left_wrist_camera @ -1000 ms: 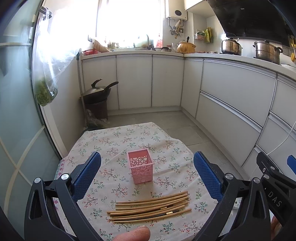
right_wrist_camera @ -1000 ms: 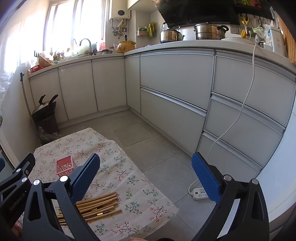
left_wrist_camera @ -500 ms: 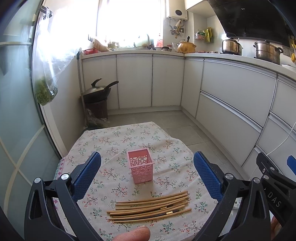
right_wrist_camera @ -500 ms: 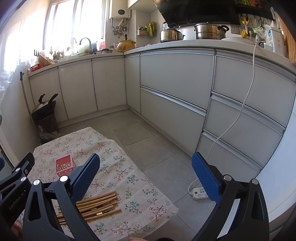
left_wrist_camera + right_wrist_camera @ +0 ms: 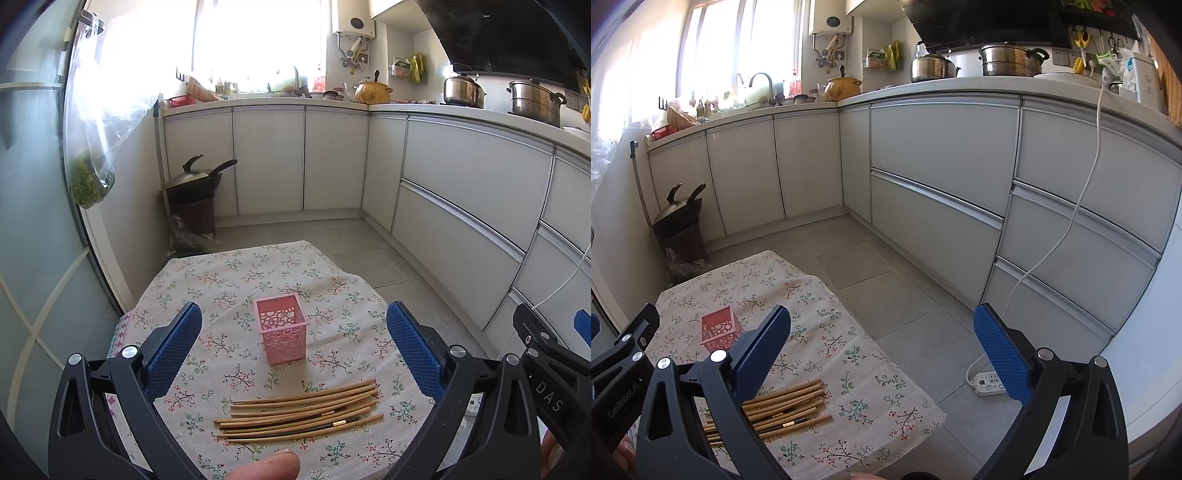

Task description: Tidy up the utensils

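Nothing changed over the last second: left hand-held gripper (image 5: 293,345) and right hand-held gripper (image 5: 882,349) both spread wide, grasping nothing. Chopsticks (image 5: 299,415) untouched on the bench (image 5: 221,273), just before the pink holder (image 5: 282,334). Sorting apparently not yet begun.

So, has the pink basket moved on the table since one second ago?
No. In the left wrist view the pink basket stands at the same spot on the floral tablecloth, behind the chopsticks.

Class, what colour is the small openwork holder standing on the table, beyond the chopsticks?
Pink. The holder shows best in the left wrist view.
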`<state>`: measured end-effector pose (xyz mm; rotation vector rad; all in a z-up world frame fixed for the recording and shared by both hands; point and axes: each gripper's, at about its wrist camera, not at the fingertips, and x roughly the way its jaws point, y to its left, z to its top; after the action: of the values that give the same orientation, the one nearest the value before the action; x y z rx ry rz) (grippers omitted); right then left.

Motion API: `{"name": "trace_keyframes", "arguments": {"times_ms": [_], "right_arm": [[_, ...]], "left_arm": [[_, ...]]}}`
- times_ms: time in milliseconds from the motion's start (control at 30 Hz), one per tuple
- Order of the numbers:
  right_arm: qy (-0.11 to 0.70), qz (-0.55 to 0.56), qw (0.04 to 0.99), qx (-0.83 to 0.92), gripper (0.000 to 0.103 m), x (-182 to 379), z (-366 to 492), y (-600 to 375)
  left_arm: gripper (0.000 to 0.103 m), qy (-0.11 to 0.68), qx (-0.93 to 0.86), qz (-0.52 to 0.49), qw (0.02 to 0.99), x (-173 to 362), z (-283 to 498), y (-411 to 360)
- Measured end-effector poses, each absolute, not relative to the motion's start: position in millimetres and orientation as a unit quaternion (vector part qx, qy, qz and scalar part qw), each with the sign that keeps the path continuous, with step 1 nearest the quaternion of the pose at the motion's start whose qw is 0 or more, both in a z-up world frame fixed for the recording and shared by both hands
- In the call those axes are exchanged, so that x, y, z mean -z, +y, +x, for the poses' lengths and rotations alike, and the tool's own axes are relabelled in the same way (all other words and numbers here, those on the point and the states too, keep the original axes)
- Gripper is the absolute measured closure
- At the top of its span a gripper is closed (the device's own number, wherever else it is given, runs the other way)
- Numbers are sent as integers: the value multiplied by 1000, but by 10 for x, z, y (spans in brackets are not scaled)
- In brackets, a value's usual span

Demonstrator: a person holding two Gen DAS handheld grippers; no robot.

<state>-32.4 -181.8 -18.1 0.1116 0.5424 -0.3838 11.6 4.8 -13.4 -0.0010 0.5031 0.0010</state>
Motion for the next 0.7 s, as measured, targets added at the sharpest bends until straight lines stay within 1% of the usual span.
{"name": "trace_keyframes", "arguments": {"times_ms": [700], "right_arm": [[270,54,943,189,6,169,-301,-1828]], "left_arm": [[7,251,0,-1,968,152,115,60]]}}
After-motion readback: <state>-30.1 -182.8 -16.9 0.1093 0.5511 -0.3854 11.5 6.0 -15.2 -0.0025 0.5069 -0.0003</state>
